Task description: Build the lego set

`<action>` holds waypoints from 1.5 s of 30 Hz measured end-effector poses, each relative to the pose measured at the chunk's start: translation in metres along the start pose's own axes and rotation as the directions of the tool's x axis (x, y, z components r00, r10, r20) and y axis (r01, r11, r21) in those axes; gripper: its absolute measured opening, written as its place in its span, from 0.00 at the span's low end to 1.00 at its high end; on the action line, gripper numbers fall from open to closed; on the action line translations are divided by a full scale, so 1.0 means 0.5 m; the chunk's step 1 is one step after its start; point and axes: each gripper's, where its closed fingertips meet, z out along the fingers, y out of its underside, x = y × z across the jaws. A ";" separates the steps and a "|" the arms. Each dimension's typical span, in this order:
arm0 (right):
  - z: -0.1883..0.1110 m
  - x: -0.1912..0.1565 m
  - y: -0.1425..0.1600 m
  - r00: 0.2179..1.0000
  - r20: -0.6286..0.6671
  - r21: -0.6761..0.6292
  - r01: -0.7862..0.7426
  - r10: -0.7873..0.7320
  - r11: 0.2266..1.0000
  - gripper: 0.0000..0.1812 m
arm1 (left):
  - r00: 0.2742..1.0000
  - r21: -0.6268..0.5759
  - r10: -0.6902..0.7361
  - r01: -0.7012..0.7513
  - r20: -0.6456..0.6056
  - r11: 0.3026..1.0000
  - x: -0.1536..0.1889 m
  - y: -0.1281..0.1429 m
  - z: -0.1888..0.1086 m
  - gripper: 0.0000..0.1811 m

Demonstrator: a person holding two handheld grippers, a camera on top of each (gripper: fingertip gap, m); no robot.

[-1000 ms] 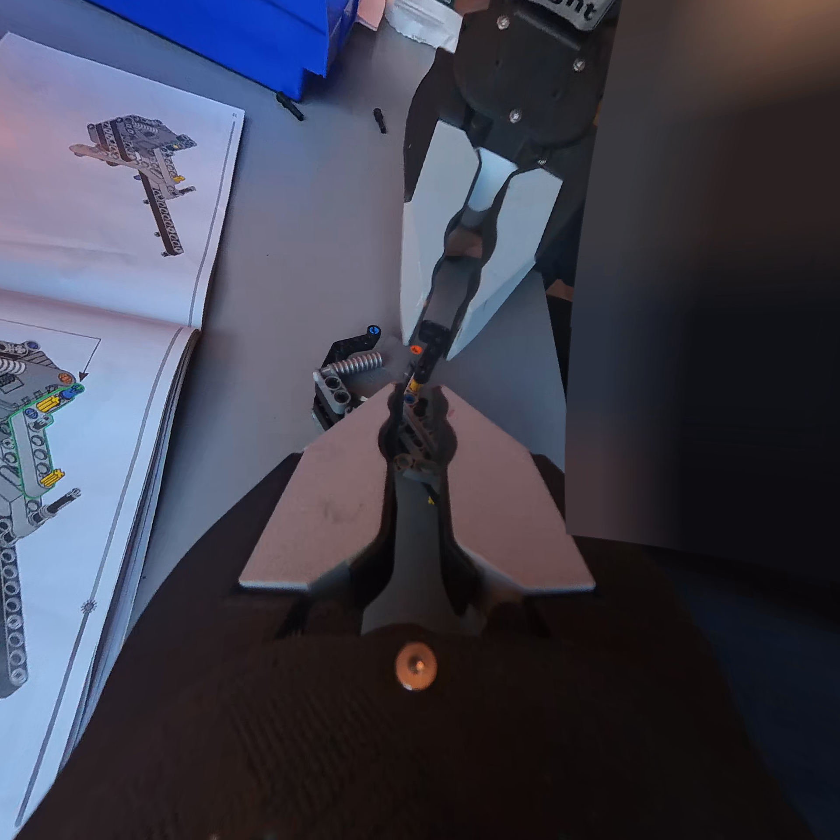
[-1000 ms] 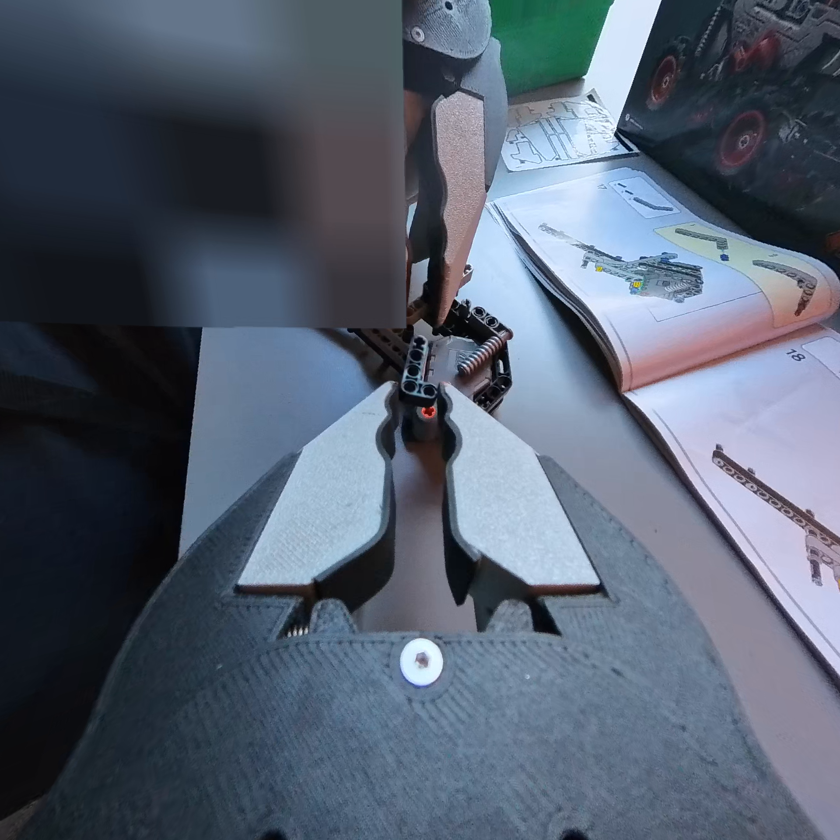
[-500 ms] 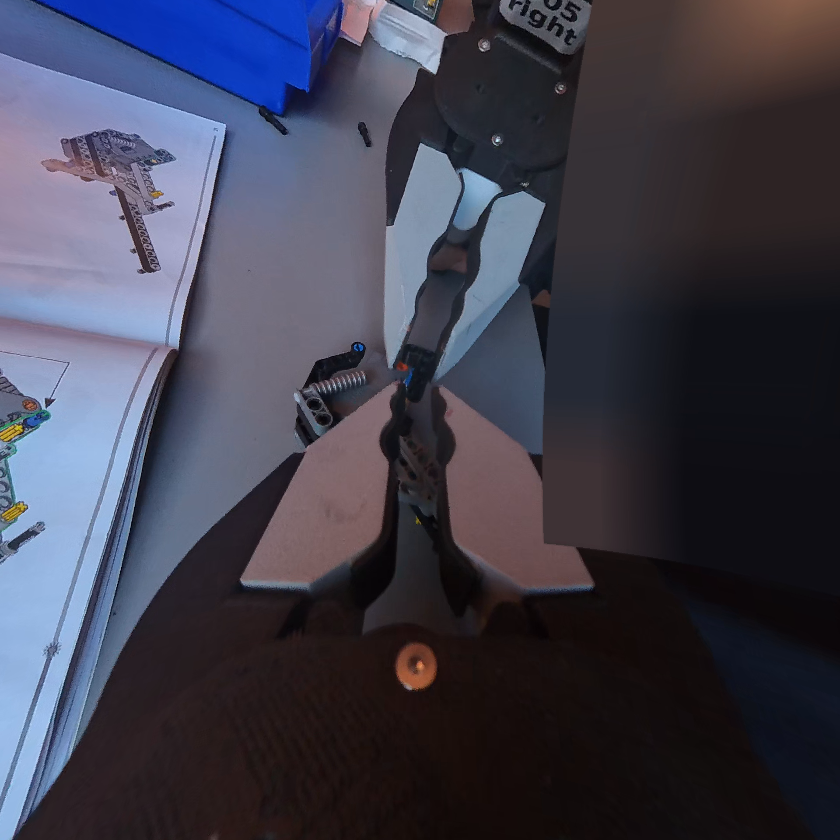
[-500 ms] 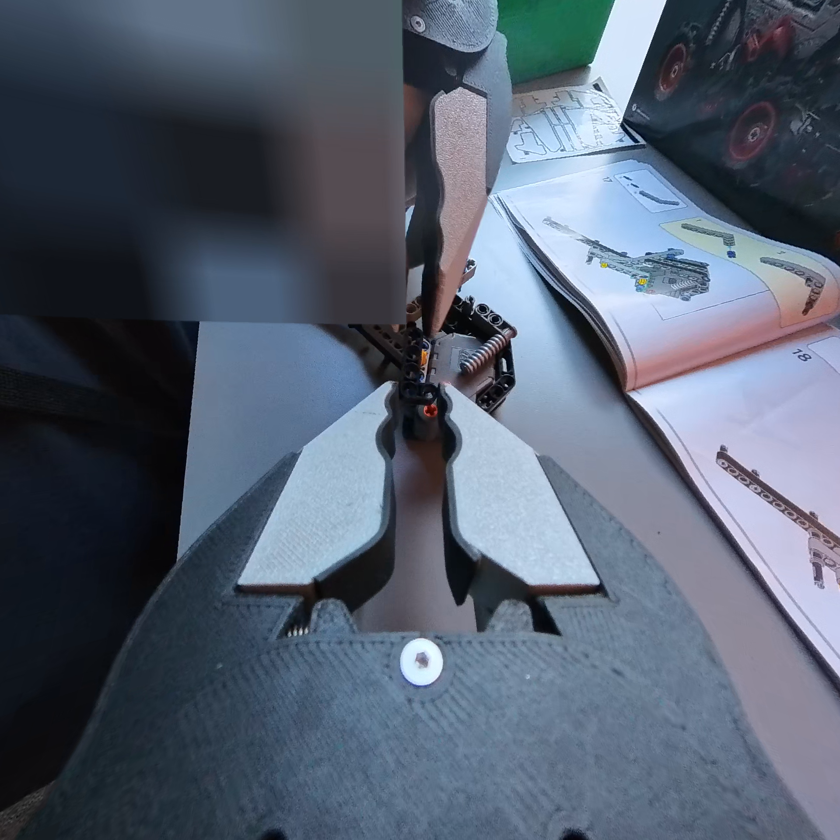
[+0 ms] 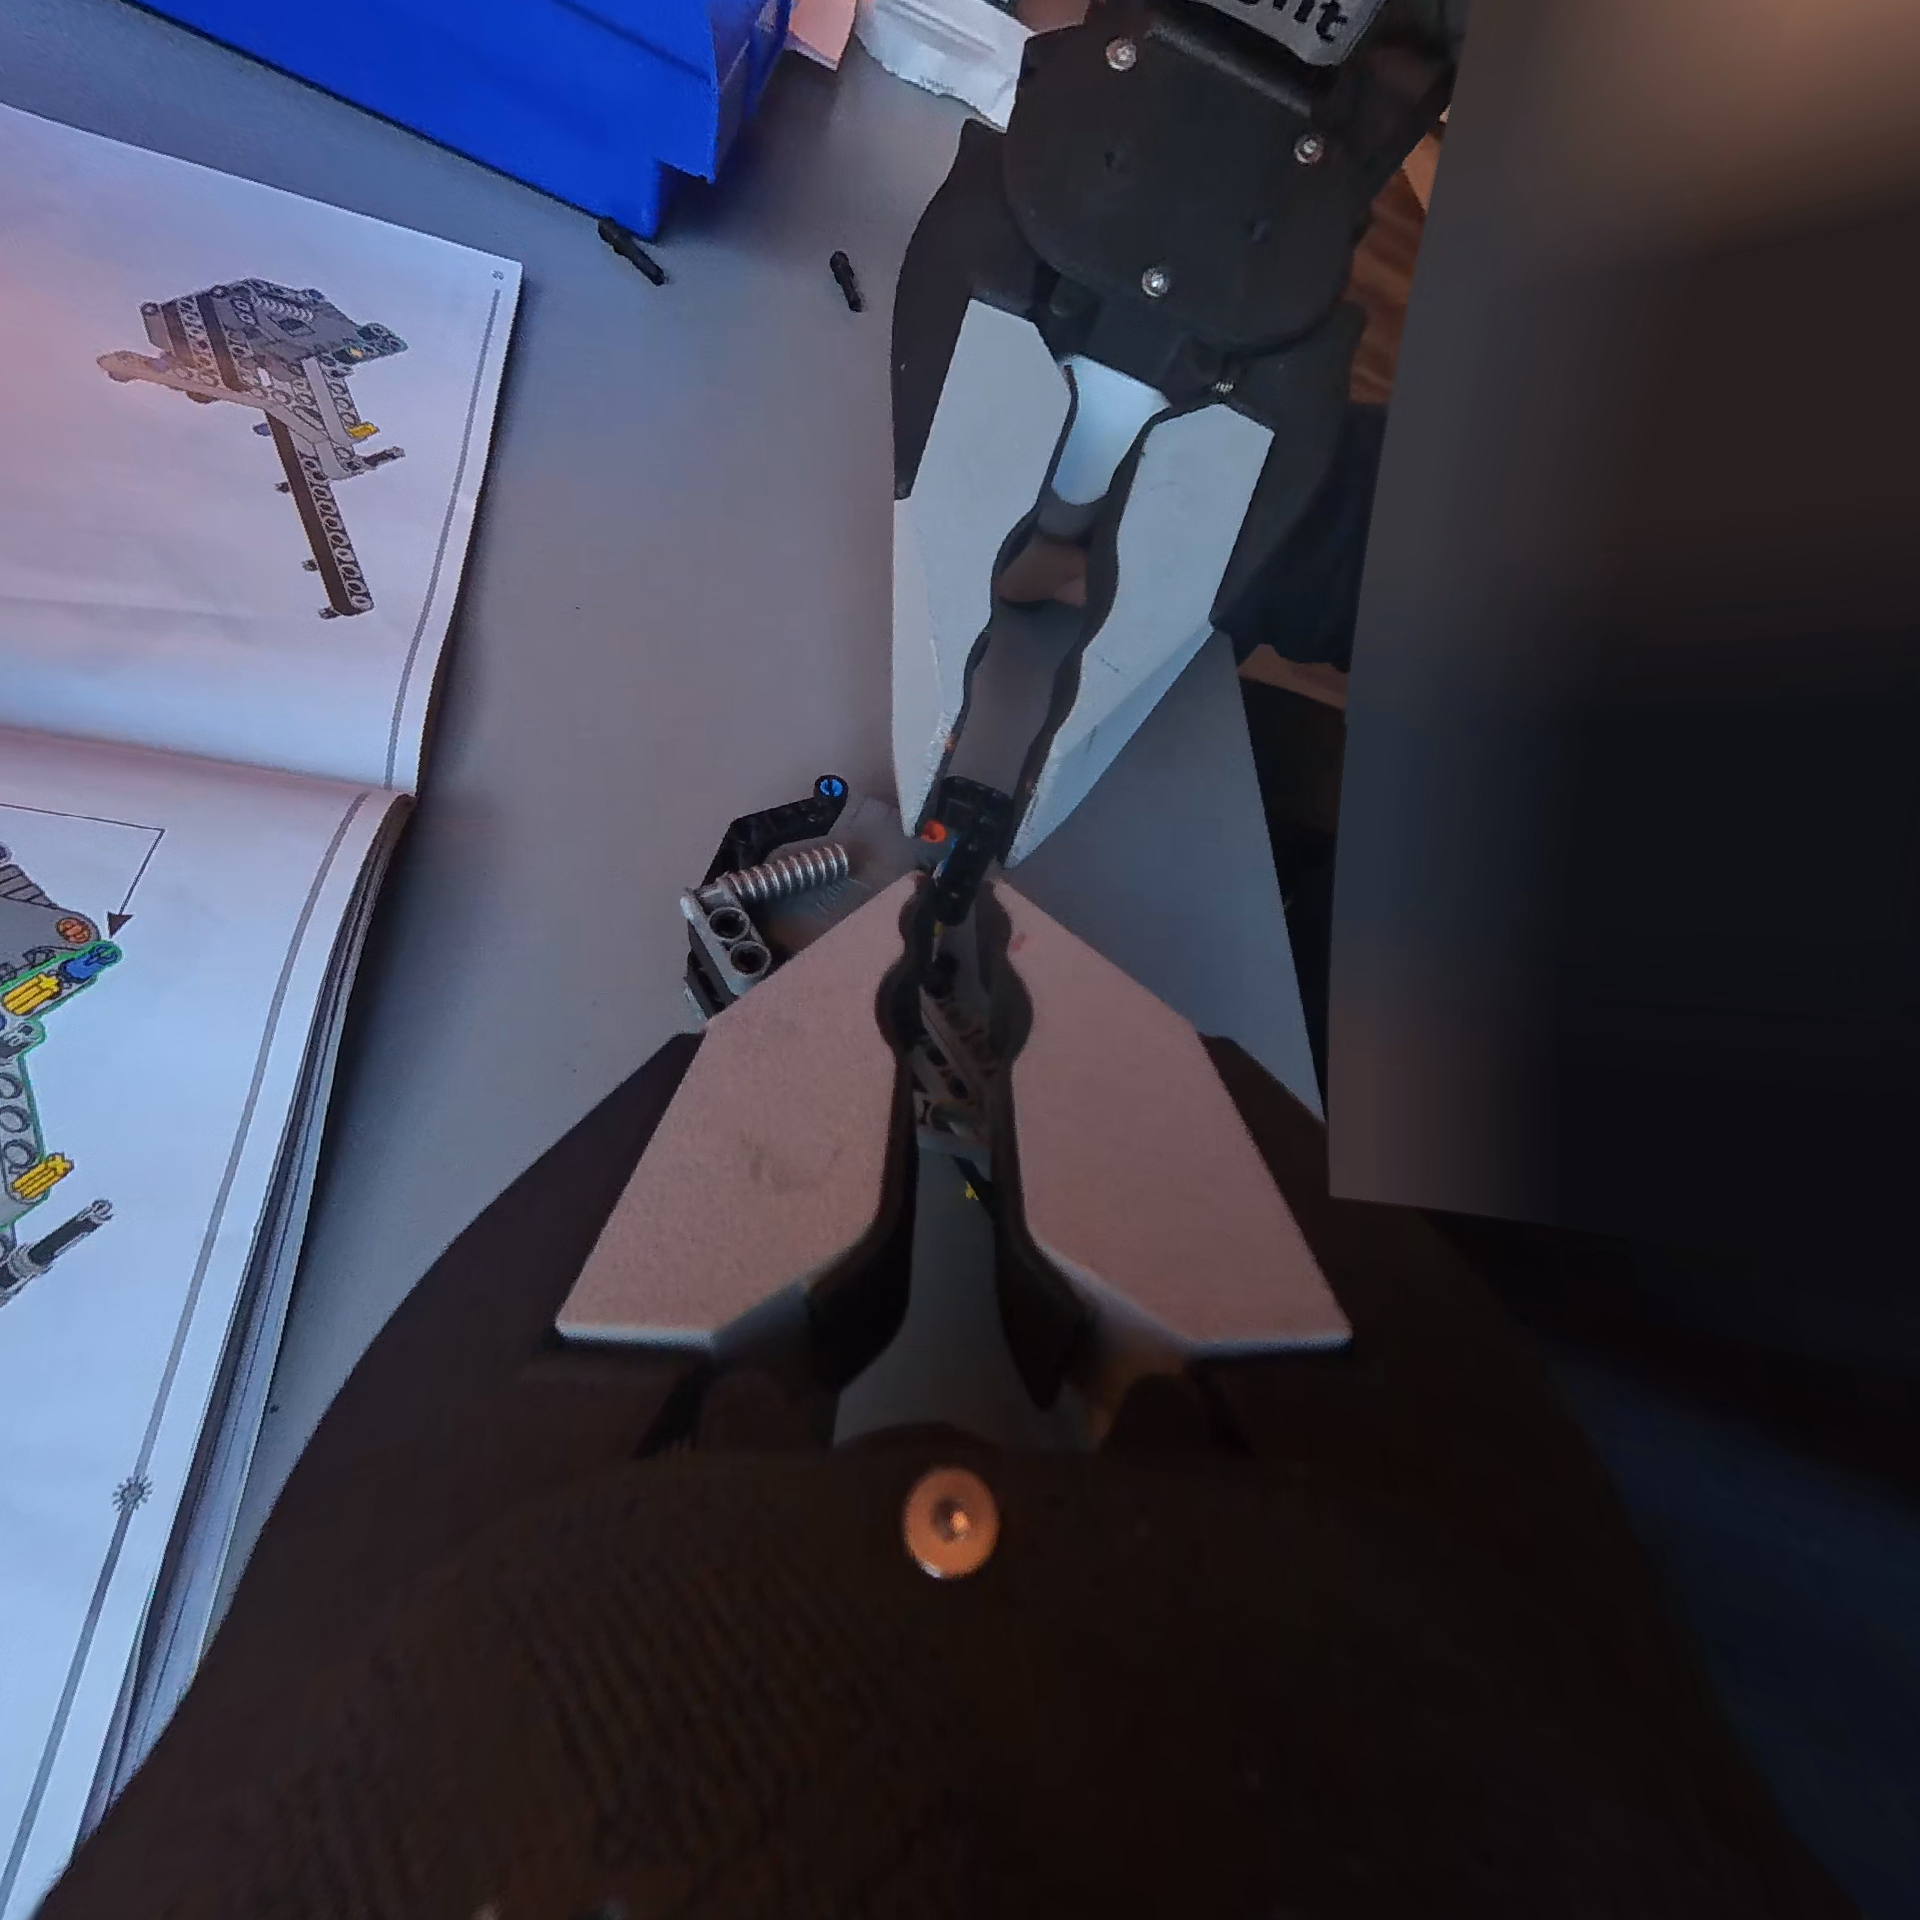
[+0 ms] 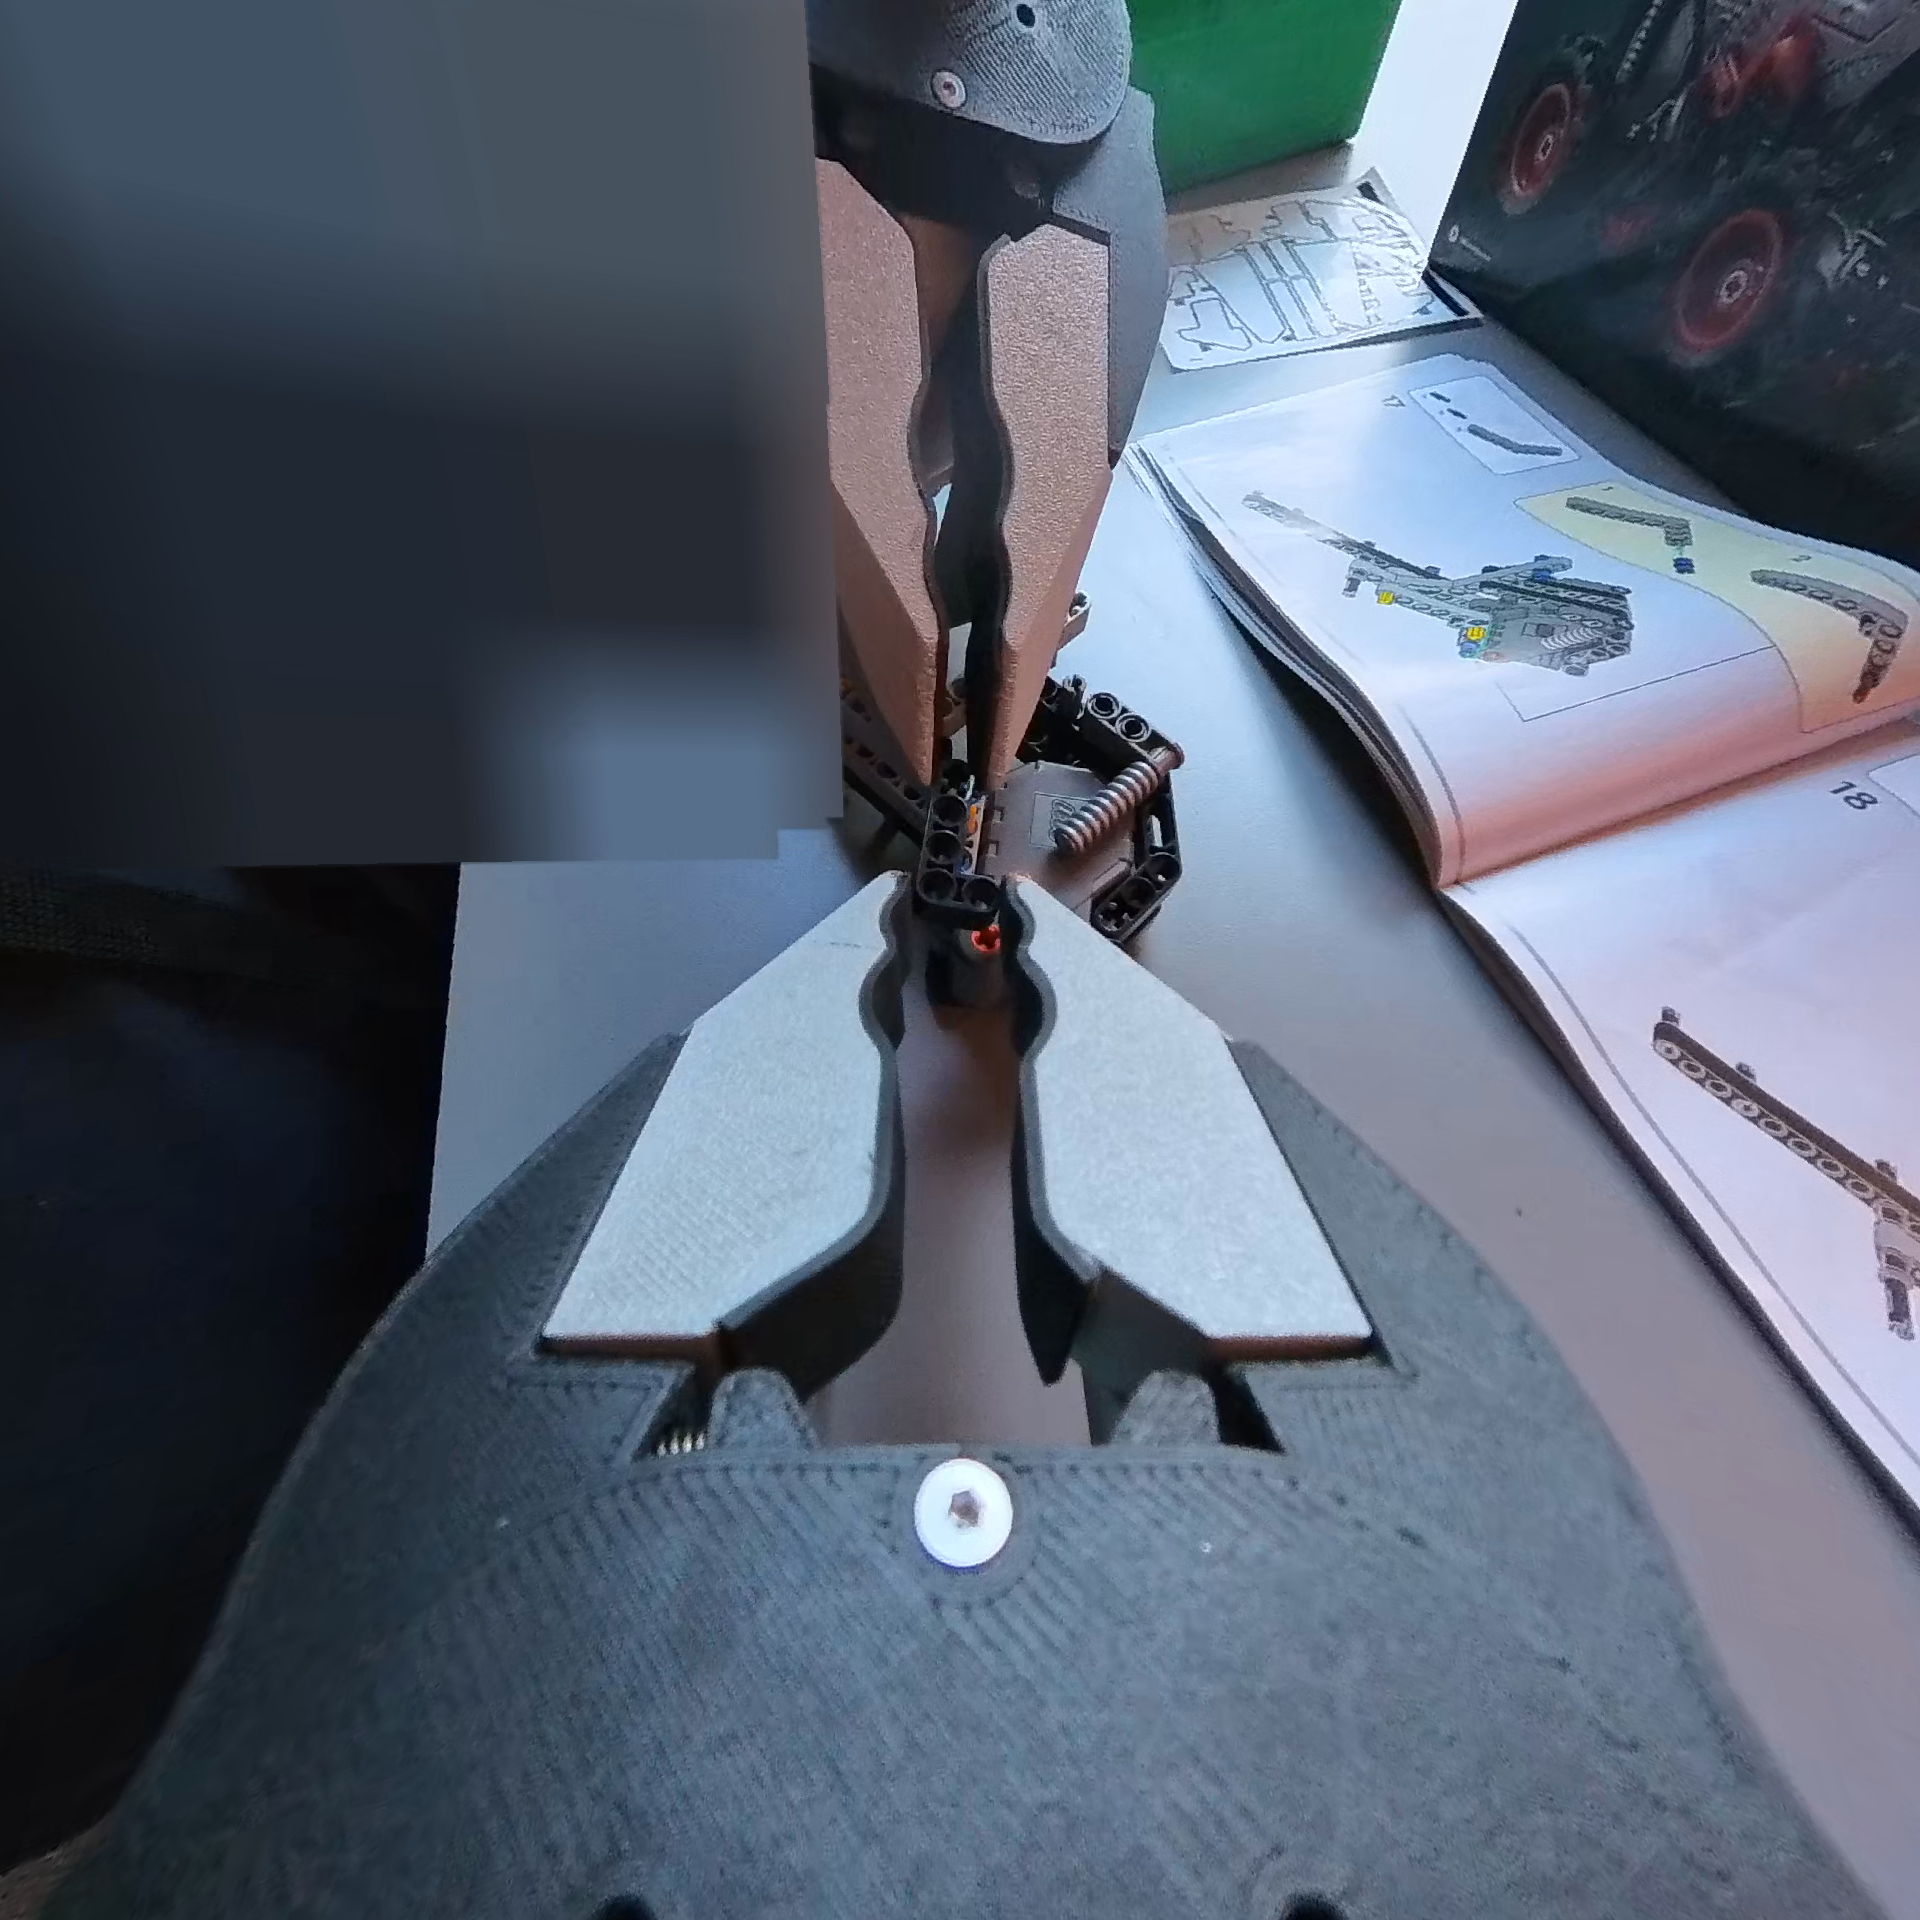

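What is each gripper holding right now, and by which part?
Right gripper: shut on the small black holed lego beam, by its near end. Left gripper: shut on the grey lego assembly, along a narrow beam.

A page number (image 6: 1850,796) marks the open instruction booklet (image 6: 1621,966); a cropped lettered label (image 5: 1286,15) sits on the right claw (image 5: 971,823).

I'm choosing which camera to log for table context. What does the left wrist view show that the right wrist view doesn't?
Only the left wrist view: the blue bin and two loose black pins.
Only the right wrist view: the green box, set box and sticker sheet.
Both: the instruction booklet, spring assembly, and both grippers meeting at the black beam.
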 end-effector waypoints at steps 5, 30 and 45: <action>0.000 0.000 0.000 1.000 0.000 0.001 0.001 -0.001 1.000 0.07 | 1.000 0.003 -0.010 0.010 -0.010 1.000 0.000 0.000 0.000 0.03; 0.000 -0.001 0.000 1.000 0.003 0.005 0.003 -0.003 1.000 0.07 | 1.000 0.006 -0.013 0.013 -0.019 1.000 0.000 0.000 0.000 0.03; 0.000 -0.002 0.000 1.000 0.007 0.007 -0.006 0.006 1.000 0.07 | 1.000 0.008 -0.016 0.016 -0.024 1.000 0.000 0.001 0.001 0.03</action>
